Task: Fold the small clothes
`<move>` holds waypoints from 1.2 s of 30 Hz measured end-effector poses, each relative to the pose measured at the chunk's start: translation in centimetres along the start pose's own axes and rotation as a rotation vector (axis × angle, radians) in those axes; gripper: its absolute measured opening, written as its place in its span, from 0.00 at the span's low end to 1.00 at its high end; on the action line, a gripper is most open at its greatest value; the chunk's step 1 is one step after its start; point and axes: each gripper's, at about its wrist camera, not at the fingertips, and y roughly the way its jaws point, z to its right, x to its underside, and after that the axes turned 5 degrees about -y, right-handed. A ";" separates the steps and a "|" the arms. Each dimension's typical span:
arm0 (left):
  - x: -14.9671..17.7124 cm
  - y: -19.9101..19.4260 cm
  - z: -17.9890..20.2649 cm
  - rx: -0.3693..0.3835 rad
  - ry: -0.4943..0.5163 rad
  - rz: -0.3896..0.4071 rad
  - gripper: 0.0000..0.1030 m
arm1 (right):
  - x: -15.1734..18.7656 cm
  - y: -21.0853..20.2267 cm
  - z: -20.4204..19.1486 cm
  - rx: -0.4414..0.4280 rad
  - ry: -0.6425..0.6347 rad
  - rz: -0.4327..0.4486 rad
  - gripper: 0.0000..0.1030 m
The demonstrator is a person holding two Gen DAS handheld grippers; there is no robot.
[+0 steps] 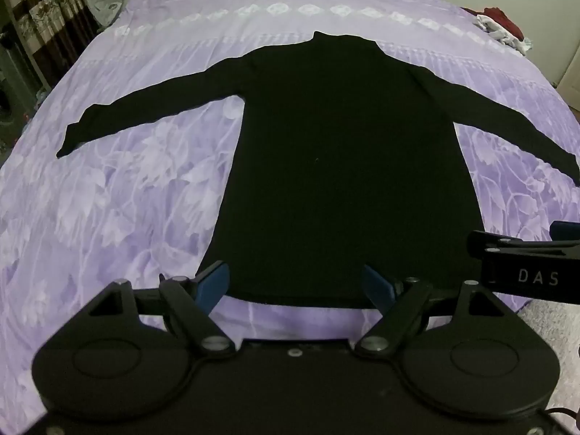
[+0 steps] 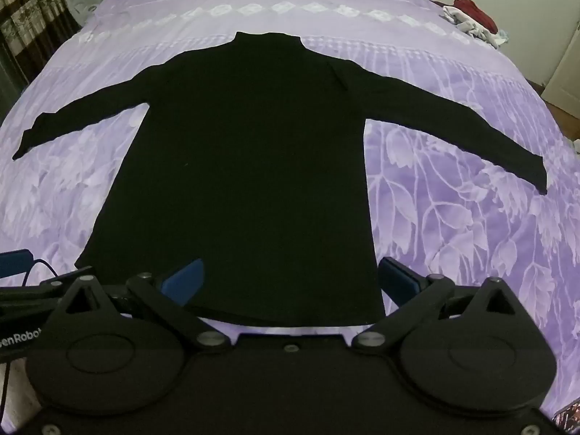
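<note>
A black long-sleeved top (image 1: 344, 166) (image 2: 246, 166) lies flat on the purple floral bedspread (image 1: 108, 199) (image 2: 453, 217), collar at the far side, both sleeves spread out sideways, hem nearest me. My left gripper (image 1: 299, 282) hovers over the hem's left part, blue pads wide apart and nothing between them. My right gripper (image 2: 290, 281) hangs over the hem's right part, also open and empty. In the left wrist view the right gripper's body (image 1: 525, 268) shows at the right edge.
A heap of red and white clothes (image 1: 504, 29) (image 2: 471, 18) lies at the bed's far right corner. A patterned curtain (image 1: 40, 18) hangs at the far left. A door (image 2: 565, 69) stands at the right beyond the bed.
</note>
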 end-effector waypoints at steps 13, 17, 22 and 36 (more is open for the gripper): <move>0.1 0.0 0.0 0.001 0.001 -0.004 0.80 | 0.0 0.0 -0.3 0.004 -0.002 0.000 0.95; 0.1 0.0 0.0 0.000 0.000 -0.005 0.80 | -0.1 0.0 -0.3 0.005 -0.004 0.000 0.95; 0.2 0.0 -0.2 -0.001 0.000 -0.005 0.80 | -0.1 0.1 -0.2 0.004 -0.006 0.000 0.95; 0.2 0.0 -0.1 -0.002 0.000 -0.007 0.80 | -0.1 0.2 -0.2 0.004 -0.005 -0.002 0.95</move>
